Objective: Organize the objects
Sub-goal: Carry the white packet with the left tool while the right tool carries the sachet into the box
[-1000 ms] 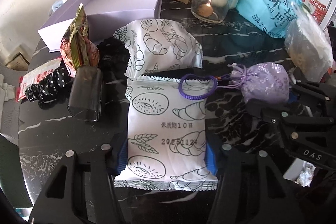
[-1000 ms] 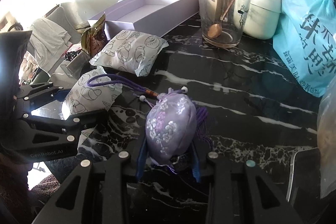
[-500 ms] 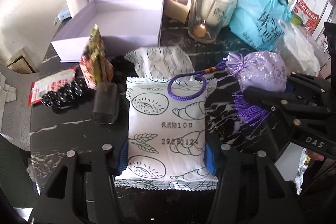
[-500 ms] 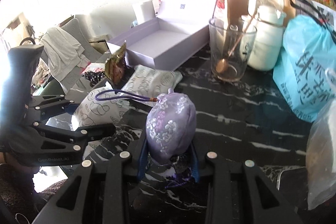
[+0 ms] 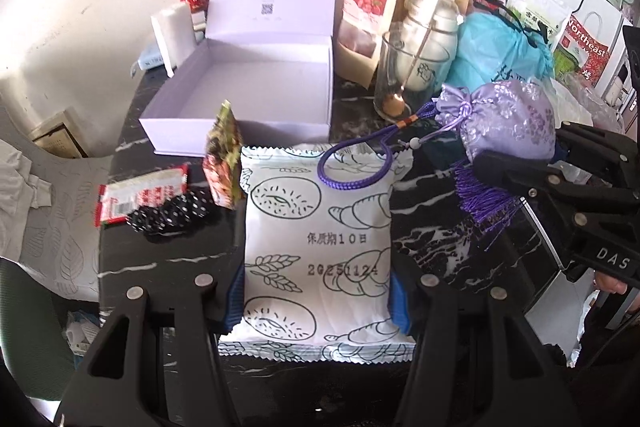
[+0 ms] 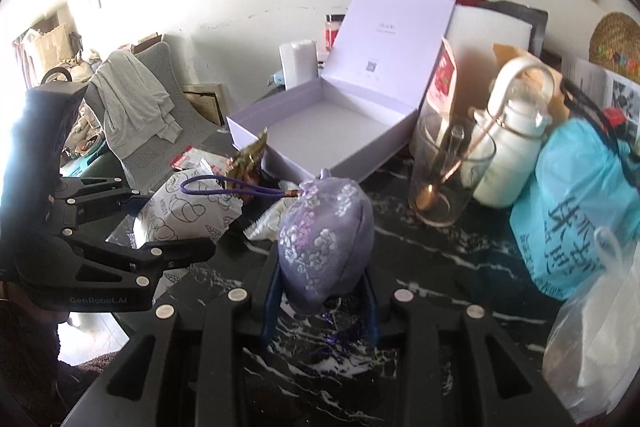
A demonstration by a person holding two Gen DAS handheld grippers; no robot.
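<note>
Left wrist view: left gripper (image 5: 318, 291) clamped on a white bread packet (image 5: 318, 251) printed with croissants, filling the lower centre of the frame, clear of the black marble table (image 5: 436, 243). Open lavender box (image 5: 256, 83) in the upper centre, lid upright, its floor bare. Purple sachet (image 5: 508, 123) at right, pinched in the right gripper (image 5: 520, 163), its cord loop (image 5: 352, 171) draped over the packet's top edge, tassel hanging below. Left of the packet: a green-and-red snack bag (image 5: 224, 163), a polka-dot scrunchie (image 5: 168, 217), a red sachet packet (image 5: 140, 197). Glass with a spoon (image 5: 400, 87) above right, blue bag (image 5: 504, 55) behind.

Right wrist view: right gripper (image 6: 320, 303) closed around the purple sachet (image 6: 326, 247) at lower centre, lifted off the table (image 6: 440, 267). Left gripper (image 6: 160, 227) at left, holding the bread packet (image 6: 188, 211). Lavender box (image 6: 340, 123) beyond in the centre, glass (image 6: 448, 171) and white jar (image 6: 512, 147) at right, blue bag (image 6: 576, 211) at far right.
</note>
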